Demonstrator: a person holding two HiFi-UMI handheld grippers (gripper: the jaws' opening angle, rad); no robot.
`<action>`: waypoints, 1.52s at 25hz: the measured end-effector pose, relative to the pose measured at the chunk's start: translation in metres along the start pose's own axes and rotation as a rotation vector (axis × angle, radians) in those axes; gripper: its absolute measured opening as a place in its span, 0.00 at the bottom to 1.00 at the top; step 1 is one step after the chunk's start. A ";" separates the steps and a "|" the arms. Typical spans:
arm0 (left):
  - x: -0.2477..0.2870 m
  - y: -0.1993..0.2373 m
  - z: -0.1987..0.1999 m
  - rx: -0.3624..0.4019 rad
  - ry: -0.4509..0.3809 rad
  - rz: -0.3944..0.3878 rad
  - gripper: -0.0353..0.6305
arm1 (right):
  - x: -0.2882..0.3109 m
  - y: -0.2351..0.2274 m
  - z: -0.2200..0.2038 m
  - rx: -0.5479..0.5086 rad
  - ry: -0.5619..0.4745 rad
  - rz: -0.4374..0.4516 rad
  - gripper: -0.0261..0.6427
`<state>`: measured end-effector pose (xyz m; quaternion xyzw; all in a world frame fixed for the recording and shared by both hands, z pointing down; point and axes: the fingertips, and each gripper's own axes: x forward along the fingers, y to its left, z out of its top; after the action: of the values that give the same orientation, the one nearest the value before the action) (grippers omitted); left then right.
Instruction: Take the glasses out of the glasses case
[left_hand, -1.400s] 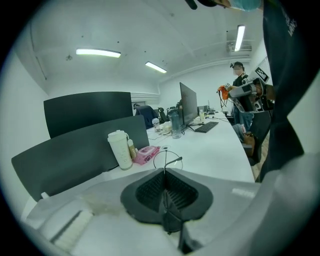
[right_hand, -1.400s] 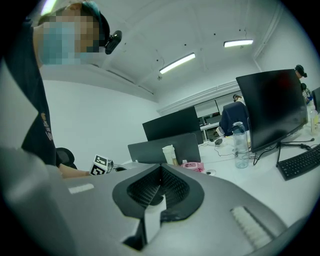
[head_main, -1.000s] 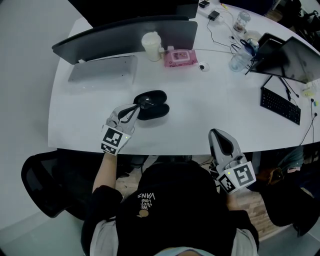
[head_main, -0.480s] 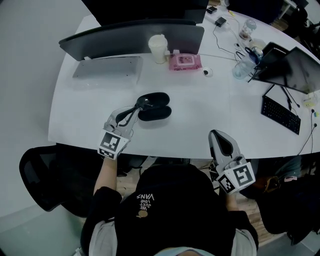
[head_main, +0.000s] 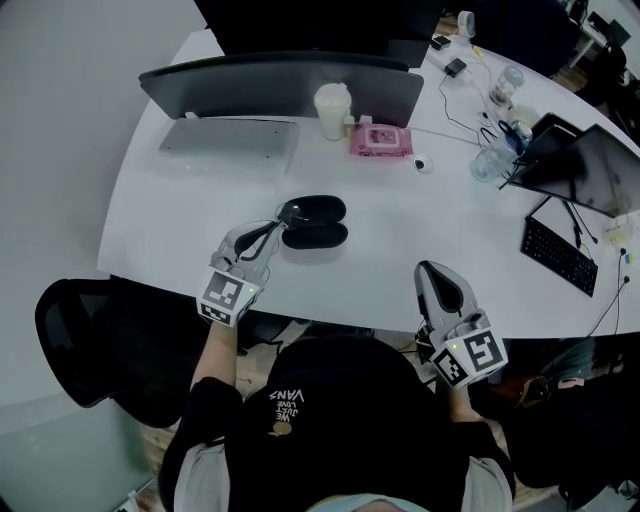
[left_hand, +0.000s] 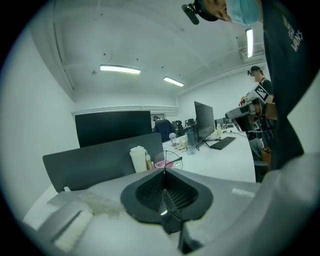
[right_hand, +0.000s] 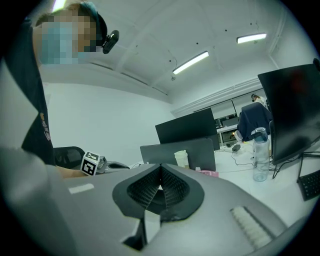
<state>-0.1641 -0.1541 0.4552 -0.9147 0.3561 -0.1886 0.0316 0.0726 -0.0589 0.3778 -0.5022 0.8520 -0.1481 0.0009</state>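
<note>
Because the left gripper (head_main: 281, 215) is pinched shut on only a thin wire part of the glasses (left_hand: 168, 158), at the left end of the case (head_main: 316, 236), they could twist or slip free. A caught arm might also drag the case, which nothing steadies. It lies open in the middle of the bench (head_main: 400, 245), its inside too dark to read. The right gripper (head_main: 433, 270), closed and empty, hovers at the near edge.
</note>
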 end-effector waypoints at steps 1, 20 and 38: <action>-0.002 0.000 0.001 -0.004 -0.003 0.007 0.06 | 0.001 0.001 0.001 -0.003 0.000 0.006 0.04; -0.056 0.013 0.014 -0.085 -0.044 0.164 0.06 | 0.034 0.021 0.010 -0.042 0.003 0.129 0.04; -0.077 0.015 0.007 -0.130 -0.034 0.227 0.06 | 0.055 0.029 0.003 -0.076 0.047 0.180 0.04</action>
<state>-0.2228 -0.1143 0.4208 -0.8716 0.4683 -0.1446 -0.0006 0.0215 -0.0939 0.3754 -0.4199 0.8983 -0.1270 -0.0250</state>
